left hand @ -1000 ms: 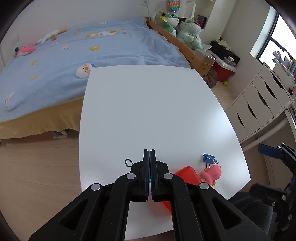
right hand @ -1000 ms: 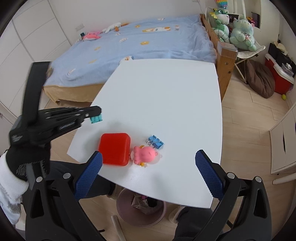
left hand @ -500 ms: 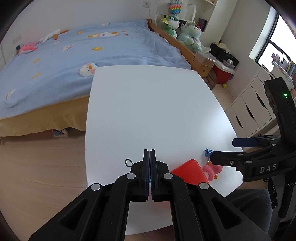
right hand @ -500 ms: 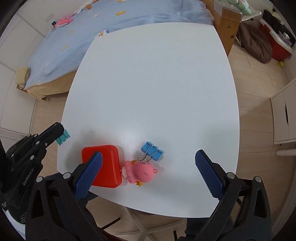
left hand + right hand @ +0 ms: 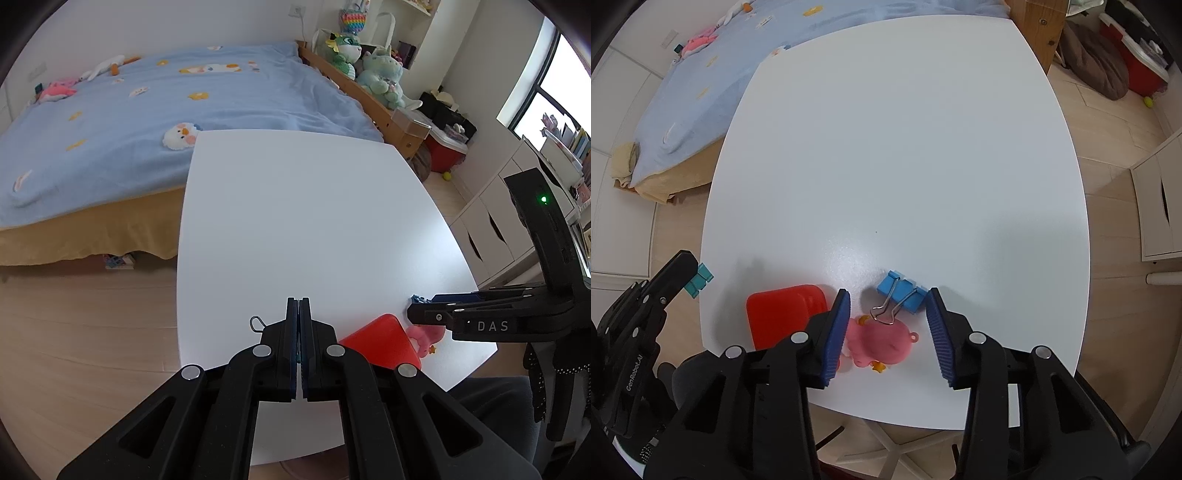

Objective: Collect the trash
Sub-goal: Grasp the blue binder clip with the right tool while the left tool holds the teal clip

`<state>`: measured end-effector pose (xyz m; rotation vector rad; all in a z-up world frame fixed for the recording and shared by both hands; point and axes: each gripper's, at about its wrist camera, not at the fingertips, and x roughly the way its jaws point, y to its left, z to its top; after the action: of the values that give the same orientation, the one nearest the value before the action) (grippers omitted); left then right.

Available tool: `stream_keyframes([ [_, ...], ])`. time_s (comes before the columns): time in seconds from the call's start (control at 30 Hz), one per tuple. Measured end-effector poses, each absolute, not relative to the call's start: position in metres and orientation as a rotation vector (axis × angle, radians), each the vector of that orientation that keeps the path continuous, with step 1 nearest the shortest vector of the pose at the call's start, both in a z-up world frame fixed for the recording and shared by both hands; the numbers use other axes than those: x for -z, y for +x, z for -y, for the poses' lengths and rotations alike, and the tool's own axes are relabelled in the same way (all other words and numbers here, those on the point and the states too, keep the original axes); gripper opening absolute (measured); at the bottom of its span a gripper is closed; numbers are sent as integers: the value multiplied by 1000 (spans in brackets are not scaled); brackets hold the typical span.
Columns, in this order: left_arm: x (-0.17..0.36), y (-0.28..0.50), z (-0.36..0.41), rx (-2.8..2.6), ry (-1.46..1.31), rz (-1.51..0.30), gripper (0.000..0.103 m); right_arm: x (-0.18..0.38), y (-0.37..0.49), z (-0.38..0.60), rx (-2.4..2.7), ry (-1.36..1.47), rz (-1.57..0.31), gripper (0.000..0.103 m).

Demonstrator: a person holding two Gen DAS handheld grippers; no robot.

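Since half-second ago, right claw (image 5: 888, 325) narrowed, part-open astride pink toy (image 5: 882, 343); left claw (image 5: 299, 343) still pinching teal clip (image 5: 698, 279).

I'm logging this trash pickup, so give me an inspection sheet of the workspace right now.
Surface: white table, mostly bare.
Job's things: red box, pink toy, blue binder clip at the near edge; the clip's wire handles overlap the toy.
Clutter: nothing seen.
Grippers: right tongs open, straddling toy and clip; left tongs shut on a small teal clip.
Cables: nothing seen.
Surroundings: bed, plush toys, white drawers.
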<state>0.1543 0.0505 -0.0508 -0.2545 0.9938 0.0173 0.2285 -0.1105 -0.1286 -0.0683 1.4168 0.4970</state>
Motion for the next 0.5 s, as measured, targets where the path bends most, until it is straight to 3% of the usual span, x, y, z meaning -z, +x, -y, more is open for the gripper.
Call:
stream_keyframes([
  [0.23,50,154,-50,-18,-253,-993,1,128,228,106,-489,-90,-1406,27],
  [0.5,50,153,-50,-17,-252,-993,1,124,229,109,-504,-99,-1368,26],
])
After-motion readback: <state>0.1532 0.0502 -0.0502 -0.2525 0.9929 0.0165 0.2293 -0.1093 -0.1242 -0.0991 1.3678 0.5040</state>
